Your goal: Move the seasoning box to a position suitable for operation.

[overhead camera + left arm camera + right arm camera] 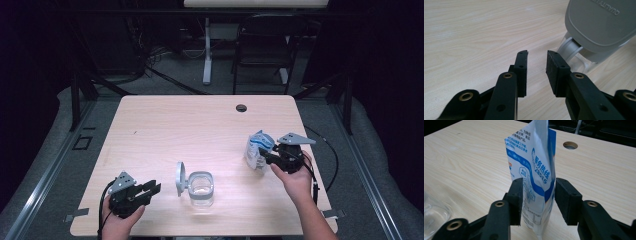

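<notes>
A white and blue printed bag [256, 146] stands upright at the table's right side. My right gripper [263, 155] is shut on it, and in the right gripper view the bag [534, 170] sits pinched between the two black pads, with the gripper [537, 181] at its lower half. A clear container [201, 188] with a grey flip lid [180, 178] standing open rests near the front middle. My left gripper [155, 188] lies just left of it, open and holding nothing. In the left gripper view the gripper [537, 53] points at the lid [599, 22] and its hinge.
The light wooden table [190, 125] has a cable hole [241, 107] near its far edge. A dark chair [265, 45] and a white post stand on the floor beyond. The container's glass edge [434, 213] lies to the left of the bag.
</notes>
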